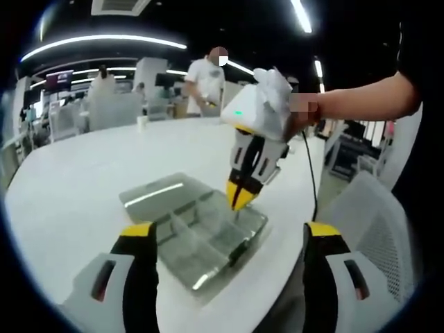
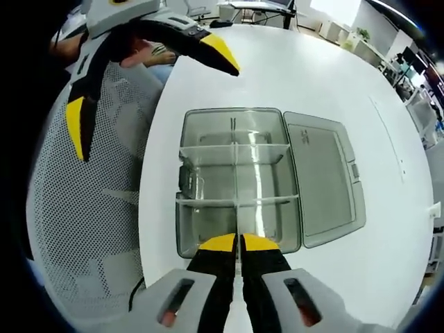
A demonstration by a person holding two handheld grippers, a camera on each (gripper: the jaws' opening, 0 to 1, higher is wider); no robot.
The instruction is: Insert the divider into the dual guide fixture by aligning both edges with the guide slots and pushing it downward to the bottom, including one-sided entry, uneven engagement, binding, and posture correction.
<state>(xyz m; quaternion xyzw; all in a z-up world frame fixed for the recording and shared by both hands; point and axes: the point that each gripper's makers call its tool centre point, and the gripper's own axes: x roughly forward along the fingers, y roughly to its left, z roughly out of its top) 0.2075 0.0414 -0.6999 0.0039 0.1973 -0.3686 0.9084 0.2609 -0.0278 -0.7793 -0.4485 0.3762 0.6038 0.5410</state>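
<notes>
A wide white bench (image 2: 333, 90) is seen under both claws, with a mesh-backed chair (image 2: 90, 208) off to the left of the right claw. On the bench, directly ahead of the right claw (image 2: 240, 242), lies a clear plastic box (image 2: 208, 173) with its lid (image 2: 322, 180) folded flat to that claw's right; this box is judged to be the guide fixture. Two cross dividers are already seated in it, and a long thin divider (image 2: 235, 177) runs lengthwise away from the right claw's tips, across both cross pieces. The right claw is clenched, its yellow tips pressed together at the near end of that long divider; whether the edge is actually pinched cannot be told, since the plastic is clear. In the left gripper view the same claw (image 1: 239, 196) is seen coming down onto the box (image 1: 201, 236). The left claw (image 1: 229, 239) is released, its jaws standing wide apart and near the box without touching it. The main risk is judged to be uneven seating: with force applied at one end only, the far end could ride high and bind in its slots. As the box is unbraced, it could also slide or tip on the smooth bench. The thin panel could bow or slip from the tips.
</notes>
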